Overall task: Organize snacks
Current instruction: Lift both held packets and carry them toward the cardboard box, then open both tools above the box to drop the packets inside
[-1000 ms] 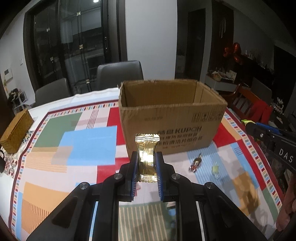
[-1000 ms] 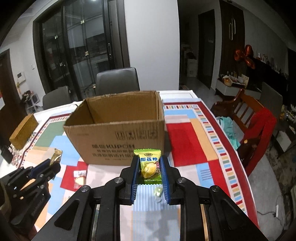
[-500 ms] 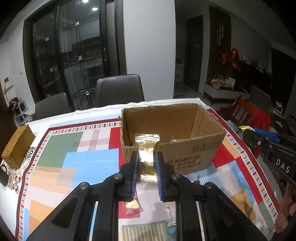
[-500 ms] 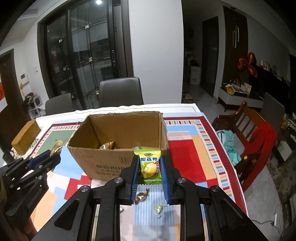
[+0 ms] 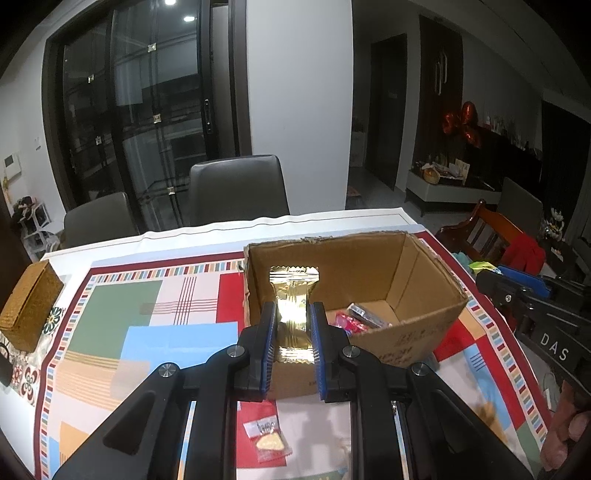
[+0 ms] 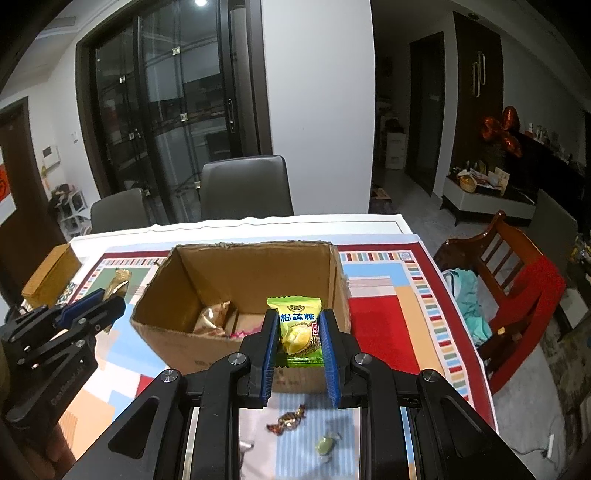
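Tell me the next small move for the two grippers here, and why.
Probably carry both forward until they are over the open cardboard box, then let go. The left gripper is shut on a gold packet, the right gripper on a green candy packet, and snacks already lie inside the box.

Dim indoor night scene. Ceiling downlights [image 5: 170, 2] glare at 12 o'clock, reflected in dark glass doors [image 5: 147, 122]. Gold wrapper [image 5: 293, 306] blown out. Fisheye bending, black vignette at corners. Foreground near 6 o'clock blurred.
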Action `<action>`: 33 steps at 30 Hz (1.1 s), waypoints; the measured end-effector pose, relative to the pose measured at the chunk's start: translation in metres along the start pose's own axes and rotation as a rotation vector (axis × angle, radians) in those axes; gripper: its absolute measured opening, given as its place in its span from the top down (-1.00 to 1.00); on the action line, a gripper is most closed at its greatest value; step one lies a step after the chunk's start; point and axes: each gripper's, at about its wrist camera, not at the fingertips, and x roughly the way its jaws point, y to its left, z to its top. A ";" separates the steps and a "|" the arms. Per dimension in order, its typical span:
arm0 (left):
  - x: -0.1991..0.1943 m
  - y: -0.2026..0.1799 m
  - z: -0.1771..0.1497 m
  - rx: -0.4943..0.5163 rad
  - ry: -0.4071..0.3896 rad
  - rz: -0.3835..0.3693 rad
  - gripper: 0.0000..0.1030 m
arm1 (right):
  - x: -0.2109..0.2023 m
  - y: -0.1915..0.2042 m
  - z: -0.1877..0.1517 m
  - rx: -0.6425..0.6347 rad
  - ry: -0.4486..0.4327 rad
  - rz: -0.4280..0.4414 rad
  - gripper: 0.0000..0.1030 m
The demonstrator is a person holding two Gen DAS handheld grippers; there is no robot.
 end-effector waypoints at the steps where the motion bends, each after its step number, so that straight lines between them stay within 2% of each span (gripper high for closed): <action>1: 0.003 0.000 0.002 0.001 0.001 -0.002 0.63 | 0.003 0.001 0.002 -0.001 0.002 0.000 0.54; 15: 0.044 0.011 0.026 0.006 0.010 -0.005 0.63 | 0.043 0.006 0.018 -0.003 0.028 0.008 0.54; 29: 0.070 0.013 0.031 0.010 0.027 -0.012 0.61 | 0.078 0.004 0.027 0.013 0.070 0.040 0.52; 31: 0.070 0.012 0.030 0.013 0.026 -0.010 0.53 | 0.079 0.002 0.026 0.021 0.067 0.038 0.50; 33: 0.070 0.012 0.030 0.015 0.022 -0.004 0.30 | 0.080 0.001 0.027 0.021 0.067 0.036 0.31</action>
